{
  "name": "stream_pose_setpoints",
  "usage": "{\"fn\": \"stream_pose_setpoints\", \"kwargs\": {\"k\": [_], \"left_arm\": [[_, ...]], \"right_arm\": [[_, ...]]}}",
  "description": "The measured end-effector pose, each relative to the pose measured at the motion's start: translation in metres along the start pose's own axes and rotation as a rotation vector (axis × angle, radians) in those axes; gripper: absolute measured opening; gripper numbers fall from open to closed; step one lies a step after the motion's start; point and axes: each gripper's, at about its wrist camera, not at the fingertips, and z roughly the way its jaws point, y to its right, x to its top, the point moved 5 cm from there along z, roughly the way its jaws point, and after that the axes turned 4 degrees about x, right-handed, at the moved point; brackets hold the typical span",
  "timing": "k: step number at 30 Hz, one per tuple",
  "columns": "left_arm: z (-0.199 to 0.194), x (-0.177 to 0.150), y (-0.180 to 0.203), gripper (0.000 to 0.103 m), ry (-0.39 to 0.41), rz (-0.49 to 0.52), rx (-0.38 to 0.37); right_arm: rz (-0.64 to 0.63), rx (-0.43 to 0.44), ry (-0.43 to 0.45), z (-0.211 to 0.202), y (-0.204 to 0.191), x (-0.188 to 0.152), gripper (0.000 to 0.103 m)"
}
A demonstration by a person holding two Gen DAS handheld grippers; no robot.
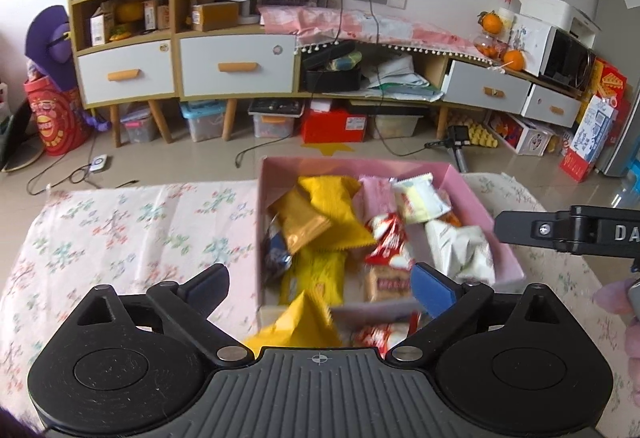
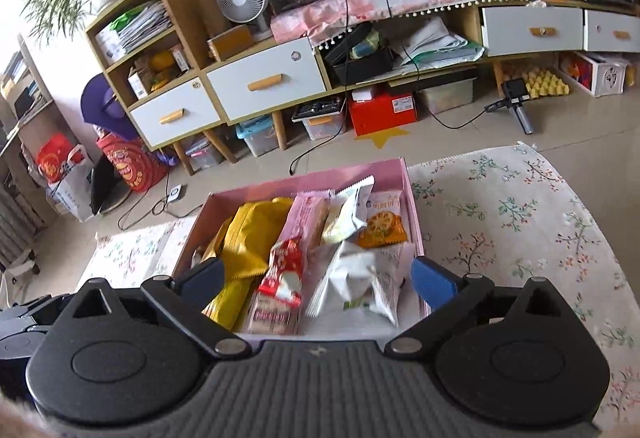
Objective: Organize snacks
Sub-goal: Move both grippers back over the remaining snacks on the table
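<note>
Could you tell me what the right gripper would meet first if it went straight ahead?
Probably the white crinkled snack packet in the pink cardboard box; the right gripper has open jaws, though depth is unclear.

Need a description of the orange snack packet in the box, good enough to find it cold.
Find the pink box on the floral cloth. The packet lies in its far right corner, beside a pale green-white packet. It alone shows an orange lotus-root slice with holes.

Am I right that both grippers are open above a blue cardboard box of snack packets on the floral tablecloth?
Nearly: the cardboard box is pink, not blue, as the right wrist view shows. Both the left gripper and right gripper are open above it.
</note>
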Motion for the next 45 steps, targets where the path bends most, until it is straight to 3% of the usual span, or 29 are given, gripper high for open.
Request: {"fn": "stream_pose_setpoints", "kwargs": {"k": [14, 27, 39, 45], "left_arm": [[-0.028, -0.053, -0.026, 0.099, -0.051, -0.039, 0.046], [-0.023, -0.102, -0.018, 0.099, -0.119, 0.047, 0.021], [-0.006, -0.1, -0.015, 0.098, -0.077, 0.035, -0.062], [0.002, -0.089, -0.009, 0.095, -0.06, 0.018, -0.079]], "right_arm": [[-0.083, -0.026, -0.049, -0.014, -0.007, -0.04, 0.103], [-0.087, -0.087, -0.179, -0.006, -0.012, -0.076, 0.103], [0.065, -0.045, -0.197, 0.014, -0.015, -0.076, 0.101], [0.102, -0.032, -0.194, 0.024, -0.023, -0.072, 0.092]]}}
